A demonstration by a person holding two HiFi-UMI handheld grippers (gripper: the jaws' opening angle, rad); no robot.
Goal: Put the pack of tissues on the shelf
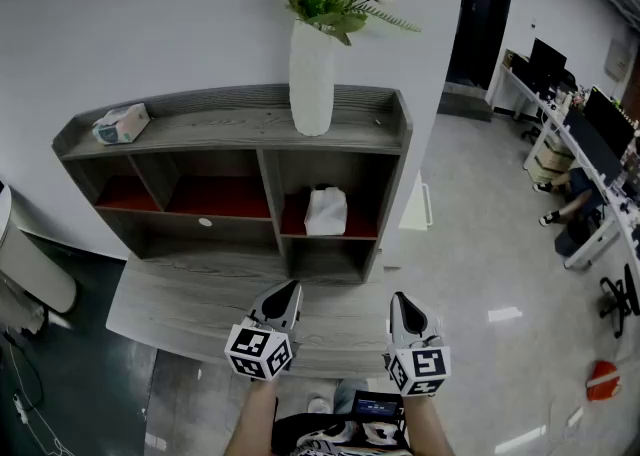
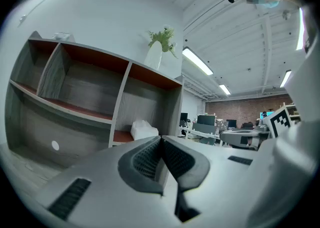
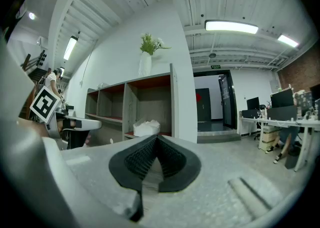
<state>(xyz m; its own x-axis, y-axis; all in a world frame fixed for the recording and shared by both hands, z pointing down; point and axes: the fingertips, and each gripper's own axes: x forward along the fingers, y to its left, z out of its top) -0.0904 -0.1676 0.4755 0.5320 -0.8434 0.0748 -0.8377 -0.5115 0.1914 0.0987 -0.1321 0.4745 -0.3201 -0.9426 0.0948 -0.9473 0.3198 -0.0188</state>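
Observation:
A white pack of tissues (image 1: 326, 212) stands on the red board of the shelf unit's (image 1: 240, 129) right compartment; it also shows in the left gripper view (image 2: 144, 130) and the right gripper view (image 3: 146, 127). A second tissue pack with blue print (image 1: 121, 124) lies at the left end of the shelf's top board. My left gripper (image 1: 288, 292) and right gripper (image 1: 401, 301) hover side by side over the low grey bench, well in front of the shelf. In their own views the left gripper (image 2: 161, 139) and the right gripper (image 3: 156, 138) are both shut, with nothing between their jaws.
A tall white vase of flowers (image 1: 312, 79) stands on the shelf's top board. The low grey bench (image 1: 190, 309) runs in front of the shelf. A white bin (image 1: 30, 274) stands at far left. Office desks with monitors (image 1: 585, 144) line the right side.

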